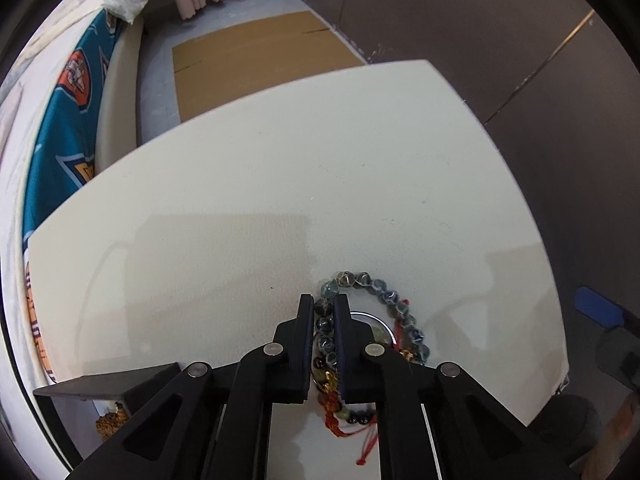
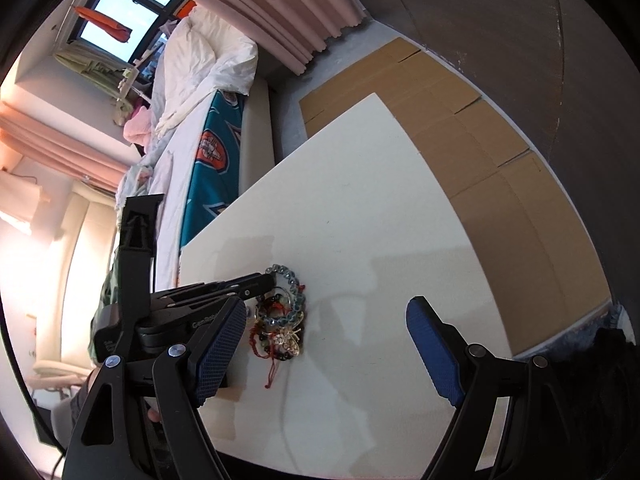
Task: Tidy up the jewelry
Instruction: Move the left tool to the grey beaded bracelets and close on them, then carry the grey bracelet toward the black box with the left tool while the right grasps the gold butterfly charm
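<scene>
Left claw (image 1: 323, 312) clamped on bead bracelet (image 1: 362, 280) | right claw (image 2: 326, 344) wide | table (image 1: 240, 180) bare ahead

White table (image 1: 280, 184) carried one small heap of jewelry near its front edge: grey-blue bead bracelet (image 1: 376, 282) looped on top, red cord bracelets (image 2: 266, 346) tangled beneath, gold brooch-like piece (image 2: 290, 340) at heap's near side, round metal item (image 1: 370, 322) partly hidden inside loop.

White table (image 1: 280, 184), flattened cardboard (image 2: 500, 152) on the floor, bed (image 2: 192, 92), pink curtains (image 2: 288, 12).
</scene>
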`<state>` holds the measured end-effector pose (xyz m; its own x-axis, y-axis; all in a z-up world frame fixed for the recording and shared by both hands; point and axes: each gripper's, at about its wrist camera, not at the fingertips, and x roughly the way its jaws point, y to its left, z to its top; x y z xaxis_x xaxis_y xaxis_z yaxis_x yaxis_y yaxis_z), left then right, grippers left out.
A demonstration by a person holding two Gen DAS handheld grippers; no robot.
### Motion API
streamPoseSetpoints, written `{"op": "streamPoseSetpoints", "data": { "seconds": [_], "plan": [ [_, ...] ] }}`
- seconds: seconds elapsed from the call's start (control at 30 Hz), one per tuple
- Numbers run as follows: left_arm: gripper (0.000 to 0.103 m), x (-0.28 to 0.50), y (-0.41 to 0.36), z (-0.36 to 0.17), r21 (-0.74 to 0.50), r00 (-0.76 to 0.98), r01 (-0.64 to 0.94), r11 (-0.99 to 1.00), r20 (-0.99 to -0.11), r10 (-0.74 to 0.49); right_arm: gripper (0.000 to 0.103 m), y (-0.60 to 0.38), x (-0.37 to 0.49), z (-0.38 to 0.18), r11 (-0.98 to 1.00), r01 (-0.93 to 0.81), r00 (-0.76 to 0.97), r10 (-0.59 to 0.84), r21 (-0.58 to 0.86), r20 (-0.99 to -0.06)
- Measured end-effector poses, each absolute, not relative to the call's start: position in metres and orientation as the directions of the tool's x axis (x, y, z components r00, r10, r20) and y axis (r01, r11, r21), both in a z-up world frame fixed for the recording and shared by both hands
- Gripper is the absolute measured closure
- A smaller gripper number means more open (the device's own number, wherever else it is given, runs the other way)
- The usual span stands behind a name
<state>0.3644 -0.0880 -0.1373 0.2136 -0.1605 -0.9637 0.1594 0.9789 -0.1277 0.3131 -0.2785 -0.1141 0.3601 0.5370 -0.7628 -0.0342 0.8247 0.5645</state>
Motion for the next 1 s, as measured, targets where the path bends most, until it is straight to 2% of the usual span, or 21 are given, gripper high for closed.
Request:
{"op": "streamPoseSetpoints", "data": {
  "seconds": [0.3, 0.5, 0.7, 0.83, 0.93, 1.0],
  "plan": [
    [0.093, 0.344, -0.095, -0.081, -0.18, 0.29, 0.221, 0.959, -0.926, -0.241, 0.021, -0.264, 0.316, -0.119, 0.833, -0.056, 0.332, 0.535, 0.551, -0.776],
    [0.093, 0.332, -0.092, -0.057, -0.181, 0.339, 0.234, 0.955, -0.906, -0.254, 0.029, -0.245, 0.317, -0.131, 0.826, -0.07, 0.281, 0.554, 0.559, -0.784],
    [0.093, 0.324, -0.08, -0.04, -0.166, 0.373, 0.231, 0.959, -0.895, -0.245, 0.048, -0.218, 0.317, -0.146, 0.83, -0.098, 0.212, 0.556, 0.549, -0.804],
    [0.093, 0.318, -0.068, -0.034, -0.164, 0.384, 0.219, 0.962, -0.892, -0.239, 0.05, -0.207, 0.319, -0.154, 0.837, -0.098, 0.19, 0.547, 0.538, -0.816],
    [0.093, 0.313, -0.06, -0.031, -0.161, 0.39, 0.211, 0.964, -0.89, -0.234, 0.062, -0.198, 0.321, -0.16, 0.842, -0.101, 0.167, 0.539, 0.53, -0.825],
    [0.093, 0.309, -0.052, -0.029, -0.159, 0.399, 0.199, 0.967, -0.888, -0.228, 0.065, -0.192, 0.322, -0.166, 0.849, -0.101, 0.15, 0.529, 0.519, -0.835]
  ]
}}
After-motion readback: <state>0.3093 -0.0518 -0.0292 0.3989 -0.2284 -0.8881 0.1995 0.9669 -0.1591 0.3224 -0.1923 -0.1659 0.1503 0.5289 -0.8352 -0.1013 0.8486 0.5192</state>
